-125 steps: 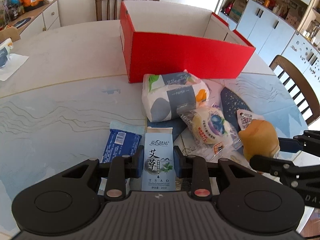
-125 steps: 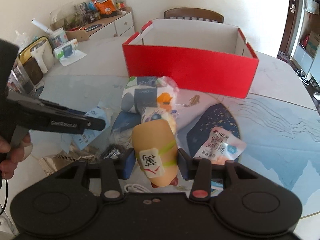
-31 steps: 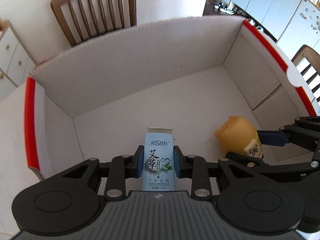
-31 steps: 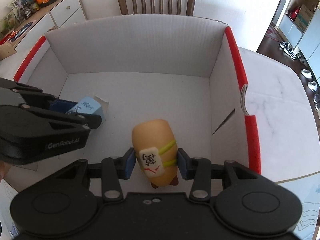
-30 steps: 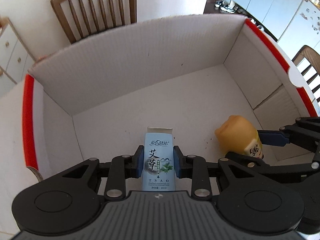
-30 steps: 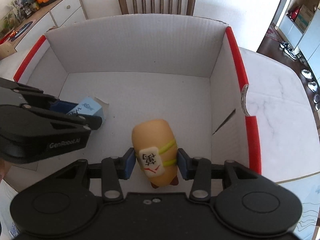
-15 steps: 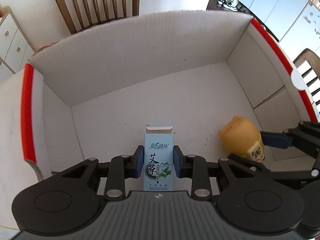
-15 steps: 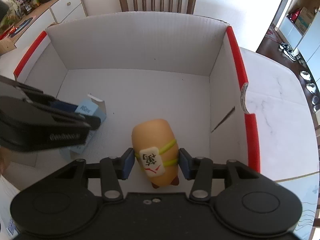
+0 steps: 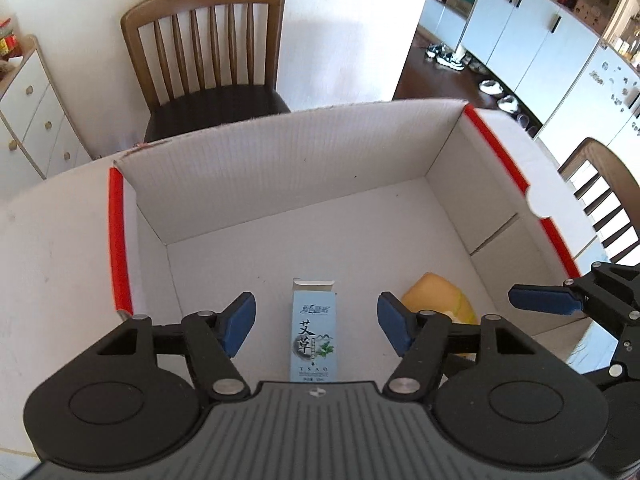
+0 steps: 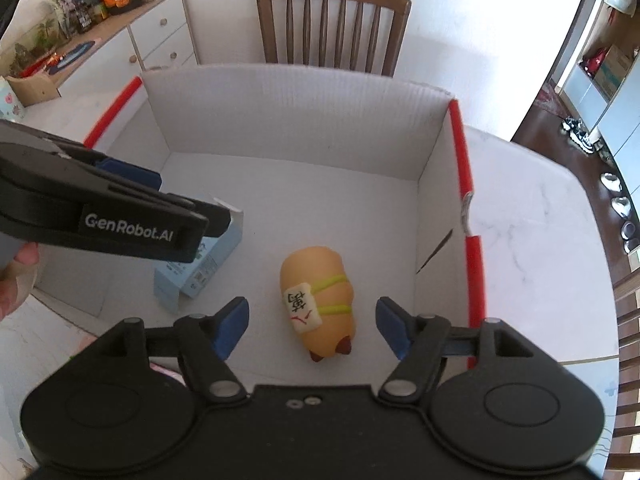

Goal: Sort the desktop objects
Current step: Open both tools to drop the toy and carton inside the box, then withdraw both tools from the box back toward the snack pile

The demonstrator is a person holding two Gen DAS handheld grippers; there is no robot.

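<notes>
Blue pads stand wide apart on the left gripper (image 9: 314, 322), low in the left wrist view, with nothing between them but air. Just past them, at lower centre, the carton (image 9: 313, 338) lies flat on the floor of the box (image 9: 280, 172), its long axis running up the frame and its flap end pointing toward the far wall. To its right the toy (image 9: 438, 300) shows partly behind the right pad.

In the right wrist view the right gripper (image 10: 312, 326) is likewise spread wide and holds nothing. The toy (image 10: 320, 300) lies on its side at centre, apart from both pads, long axis nearly up the frame and tilted a little left, its brown feet toward the camera and its rounded end toward the far wall. The carton (image 10: 200, 268) sits at centre left, partly under the left gripper (image 10: 132, 204).

Bare white floor stretches from both things to the far wall and to the right wall, with its red rim. Beyond the box, at top, stands a chair (image 9: 208, 56).
</notes>
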